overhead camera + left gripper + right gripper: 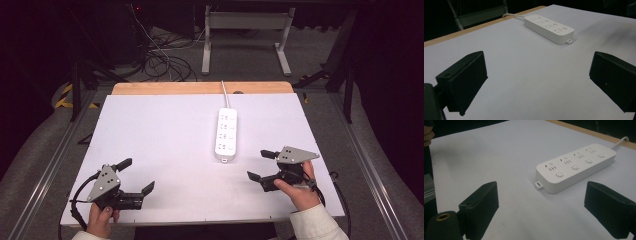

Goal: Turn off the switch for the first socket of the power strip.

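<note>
Left gripper [136, 176], near edge of the white table [165, 150] at about 7 o'clock: jaws spread wide, nothing between them, held in a hand [100, 220]. Right gripper [260, 165], about 4 o'clock: jaws likewise wide apart, empty, pointed toward the strip. White power strip [226, 134], four sockets with round buttons, flat on the table just right of centre; the right gripper is nearer to it. Its cord [224, 92] runs off the far edge at 12 o'clock.

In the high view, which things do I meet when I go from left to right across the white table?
Left tool → power strip → right tool.
</note>
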Tool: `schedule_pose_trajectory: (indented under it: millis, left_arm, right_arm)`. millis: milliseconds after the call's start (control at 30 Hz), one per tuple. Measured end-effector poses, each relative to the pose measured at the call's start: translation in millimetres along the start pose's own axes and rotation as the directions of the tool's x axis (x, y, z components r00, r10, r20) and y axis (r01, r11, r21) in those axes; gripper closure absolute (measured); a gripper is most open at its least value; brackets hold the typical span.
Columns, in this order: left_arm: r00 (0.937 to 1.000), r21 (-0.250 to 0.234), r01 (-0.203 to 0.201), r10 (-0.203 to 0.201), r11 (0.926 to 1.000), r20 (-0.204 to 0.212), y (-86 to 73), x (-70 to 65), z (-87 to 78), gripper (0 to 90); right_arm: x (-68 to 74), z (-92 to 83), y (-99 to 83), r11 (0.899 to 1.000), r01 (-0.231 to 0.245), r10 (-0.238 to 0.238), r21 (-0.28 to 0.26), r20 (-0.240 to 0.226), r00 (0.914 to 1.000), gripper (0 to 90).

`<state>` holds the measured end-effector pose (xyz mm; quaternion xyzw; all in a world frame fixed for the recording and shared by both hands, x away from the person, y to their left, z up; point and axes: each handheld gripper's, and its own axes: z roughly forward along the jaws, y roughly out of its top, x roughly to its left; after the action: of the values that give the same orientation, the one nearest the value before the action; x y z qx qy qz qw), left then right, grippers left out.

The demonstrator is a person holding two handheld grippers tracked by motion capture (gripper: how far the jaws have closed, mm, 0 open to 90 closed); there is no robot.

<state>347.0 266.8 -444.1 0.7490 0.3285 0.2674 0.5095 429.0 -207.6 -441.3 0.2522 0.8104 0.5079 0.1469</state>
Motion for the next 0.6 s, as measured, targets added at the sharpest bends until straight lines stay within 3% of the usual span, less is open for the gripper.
schedule_pose_trajectory:
  millis: [100, 167, 267, 433, 500, 600]
  left_arm:
    - [1.0, -0.002, 0.0, 0.0, 1.0, -0.005, -0.6, -0.9, -0.9, 1.5]
    - [0.9998, -0.001, 0.022, -0.022, 0.9998, 0.003, -1.2, -2.6, -0.3, 1.3]
    - [0.9996, 0.019, 0.004, -0.004, 0.9998, 0.026, -1.6, -3.5, -0.6, 1.7]
    - [0.9965, 0.098, 0.032, -0.04, 0.9947, 0.074, -5.3, 0.6, 0.4, 1.7]
    - [0.9965, 0.088, 0.033, -0.04, 0.9955, 0.073, -6.6, 1.0, 0.1, 2.3]
    - [0.9983, 0.055, 0.005, -0.009, 0.9985, 0.057, -7.5, -0.4, -0.7, 1.6]
  right_arm:
    - [0.3, -1.3, -9.9, 1.0, -0.005, 0.005, -0.004, 0.008, 1.0, 12.4]
    - [0.7, -1.2, -17.0, 1.0, -0.016, 0.016, -0.002, 0.007, 0.9998, 11.6]
    - [1.8, -0.4, -27.5, 1.0, -0.023, 0.023, 0.015, -0.001, 0.9997, 10.1]
    - [4.0, 0.5, -40.3, 0.999, -0.024, 0.024, 0.049, 0.006, 0.9997, 9.8]
    - [5.2, 0.5, -44.4, 0.998, -0.022, 0.021, 0.059, 0.013, 0.9997, 9.8]
    - [7.0, 0.7, -50.4, 0.997, -0.025, 0.024, 0.073, 0.012, 0.9996, 9.8]
